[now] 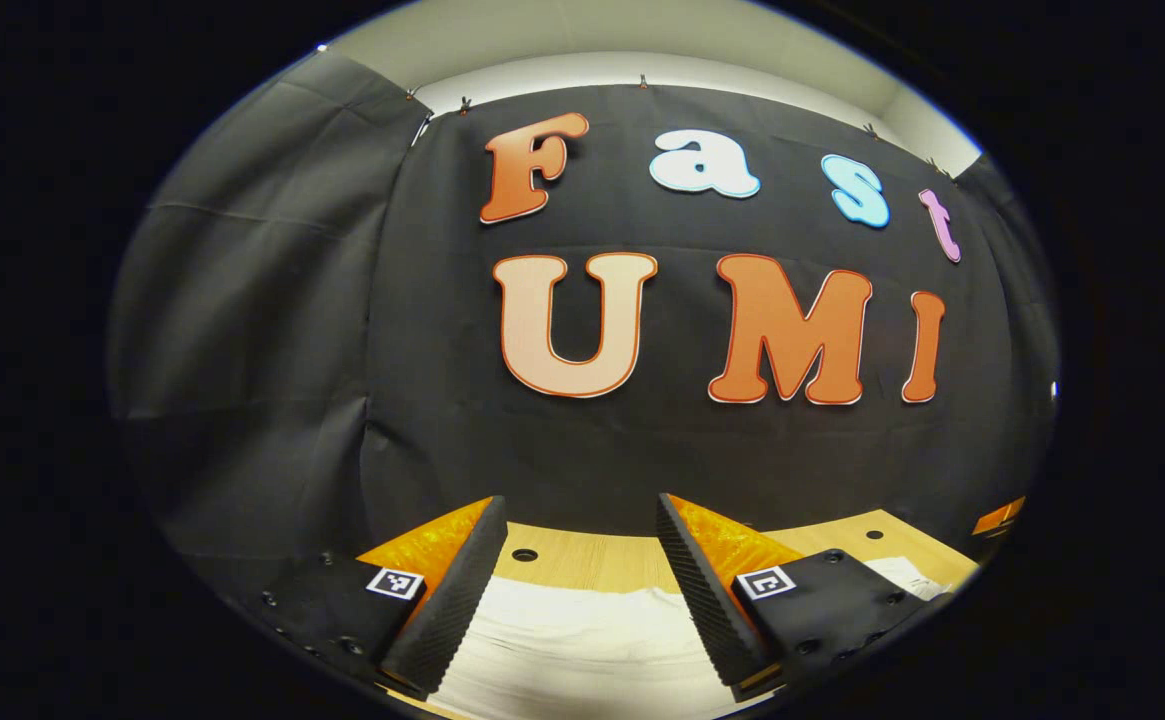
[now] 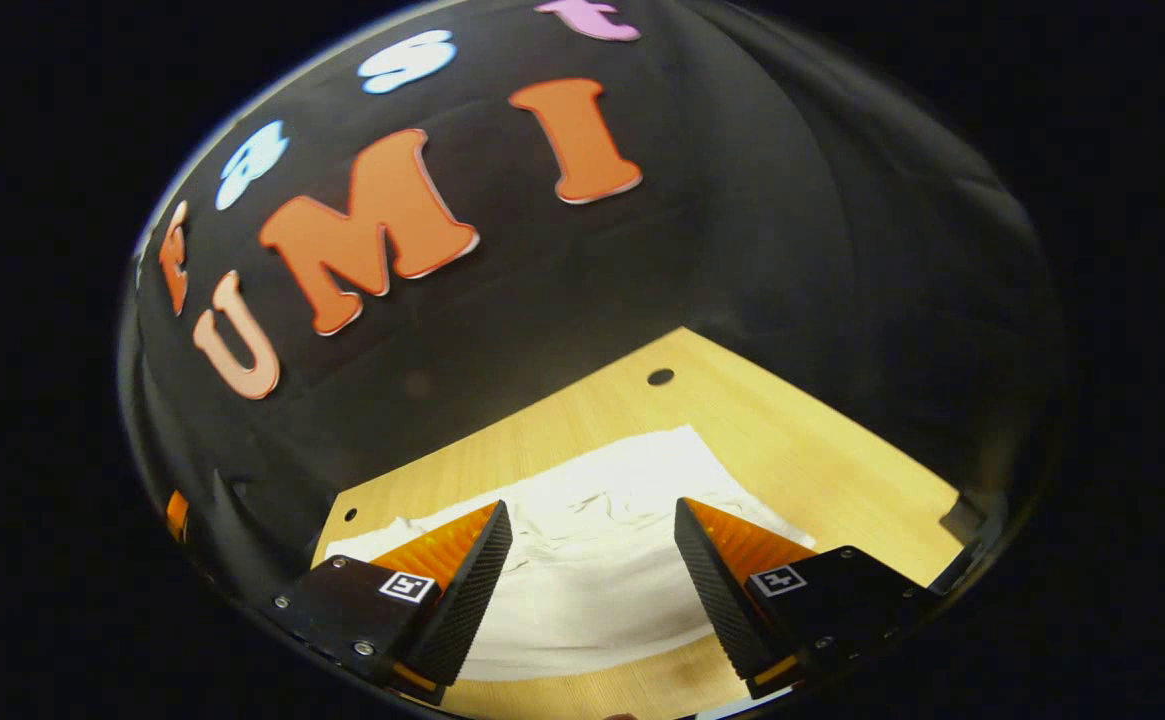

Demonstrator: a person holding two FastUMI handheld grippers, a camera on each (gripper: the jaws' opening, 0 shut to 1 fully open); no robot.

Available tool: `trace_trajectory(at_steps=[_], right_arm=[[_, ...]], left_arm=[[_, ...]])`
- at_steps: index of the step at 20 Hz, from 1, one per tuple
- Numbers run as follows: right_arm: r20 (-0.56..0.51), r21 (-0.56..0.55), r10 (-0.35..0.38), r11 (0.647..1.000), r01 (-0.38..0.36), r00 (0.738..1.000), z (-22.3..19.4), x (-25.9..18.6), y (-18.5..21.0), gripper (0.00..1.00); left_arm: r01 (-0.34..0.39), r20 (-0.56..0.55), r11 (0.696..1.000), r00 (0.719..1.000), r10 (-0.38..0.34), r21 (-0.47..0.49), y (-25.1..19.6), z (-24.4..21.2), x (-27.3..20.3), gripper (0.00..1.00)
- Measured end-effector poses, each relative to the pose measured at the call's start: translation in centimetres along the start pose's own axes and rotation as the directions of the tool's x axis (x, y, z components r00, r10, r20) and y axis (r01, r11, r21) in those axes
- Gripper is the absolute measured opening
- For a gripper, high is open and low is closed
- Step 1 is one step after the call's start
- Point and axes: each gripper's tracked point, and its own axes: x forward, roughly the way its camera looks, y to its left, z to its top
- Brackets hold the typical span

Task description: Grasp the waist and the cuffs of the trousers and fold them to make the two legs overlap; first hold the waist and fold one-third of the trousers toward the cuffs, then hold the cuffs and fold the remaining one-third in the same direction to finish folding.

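Both hand-held grippers, left (image 1: 582,585) and right (image 2: 592,590), jaws apart, hover over trousers (image 2: 592,570) on surface (image 2: 822,450). Nothing grasped; likely next: descend, pinch cloth edge.

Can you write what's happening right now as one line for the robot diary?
left tongs: open, over trousers | right tongs: open, over trousers | trousers: white, on table | nothing gripped

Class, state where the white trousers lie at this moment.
The white cloth trousers lie flat on the light wooden table, near the black cloth wall; in both gripper views they show between the open fingers, untouched.
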Motion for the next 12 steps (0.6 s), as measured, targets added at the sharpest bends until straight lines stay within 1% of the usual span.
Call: trace_trajectory(at_steps=[1,3,4,5,6,7,9,10,11,12], right_arm=[[-0.034,0.046,-0.013,0.999,0.014,0.999,-0.7,0.5,-1.5,0.98],[-0.11,0.147,-0.014,0.989,0.03,0.994,-2.3,1.3,-3.5,0.98],[-0.158,0.192,-0.025,0.98,0.056,0.987,-3.4,1.6,-4.7,0.98],[-0.203,0.217,-0.046,0.972,0.09,0.978,-4.7,2.1,-6.2,0.98],[-0.25,0.218,-0.079,0.966,0.136,0.965,-6.2,2.5,-7.8,0.99],[-0.305,0.211,-0.106,0.962,0.176,0.946,-8.0,2.5,-9.4,0.98],[-0.37,0.249,-0.116,0.944,0.218,0.922,-10.6,2.8,-10.4,0.99],[-0.392,0.284,-0.113,0.929,0.237,0.913,-11.7,3.2,-10.6,0.99],[-0.413,0.311,-0.118,0.914,0.262,0.903,-12.8,3.2,-11.1,0.99],[-0.418,0.334,-0.122,0.901,0.277,0.9,-13.3,3.5,-11.5,0.99]], left_arm=[[-0.009,0.002,1.0,1.0,0.009,-0.005,-0.5,0.0,0.1,0.98],[-0.027,0.0,1.0,1.0,0.027,-0.008,-1.2,-0.5,0.0,0.99],[-0.036,-0.004,0.999,0.999,0.036,-0.005,-1.3,-0.9,0.0,0.98],[-0.043,-0.016,0.999,0.999,0.043,-0.003,-1.4,-1.2,0.0,0.98],[-0.048,-0.028,0.999,0.998,0.048,-0.002,-1.4,-1.6,0.0,0.96],[-0.052,-0.037,0.999,0.998,0.052,-0.005,-1.2,-1.8,0.1,0.98],[-0.06,-0.049,0.998,0.997,0.06,-0.011,-0.8,-1.8,0.1,0.98],[-0.067,-0.051,0.998,0.996,0.067,-0.008,-0.3,-2.0,0.4,0.96],[-0.076,-0.054,0.997,0.996,0.076,-0.006,0.4,-1.9,0.7,0.98],[-0.086,-0.061,0.996,0.994,0.086,-0.006,1.0,-2.2,0.9,0.98]])
